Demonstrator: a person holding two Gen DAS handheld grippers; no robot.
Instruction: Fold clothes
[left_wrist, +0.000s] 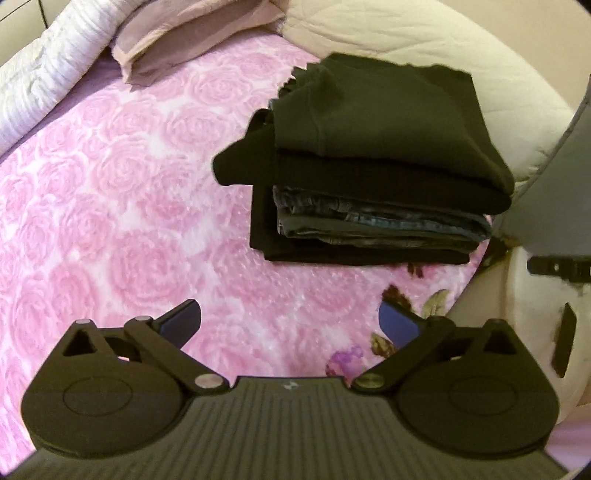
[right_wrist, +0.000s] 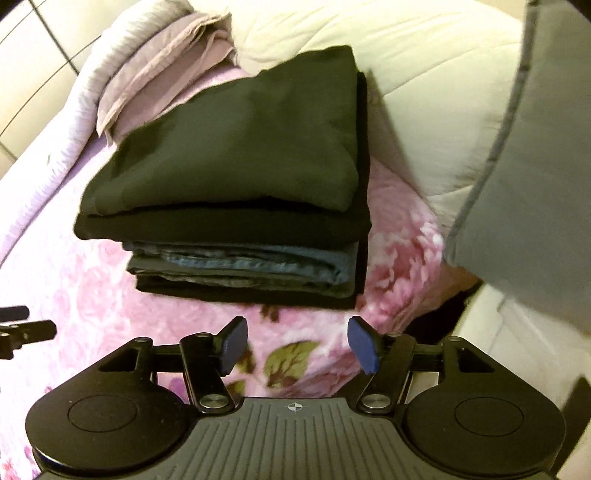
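Home bedroom: bed (left_wrist: 110, 192), pillow (left_wrist: 177, 40), folded clothes (right_wrist: 236, 206)

Matt dark cloth stack (right_wrist: 229, 155); plush pink rose-textured blanket (left_wrist: 110, 192).

- The lower layers of the stack of folded clothes (right_wrist: 236, 206) ahead of the tool show only their near edges; the top dark garment (left_wrist: 388, 122) covers the rest.
- A grey cloth (right_wrist: 528, 177) to the tool's right is cut off by the picture's edge and blurred.
- Black parts (right_wrist: 22, 332) at the left edge are cut off; what they are cannot be told.
- The pillow (left_wrist: 177, 40) far ahead runs out of frame.
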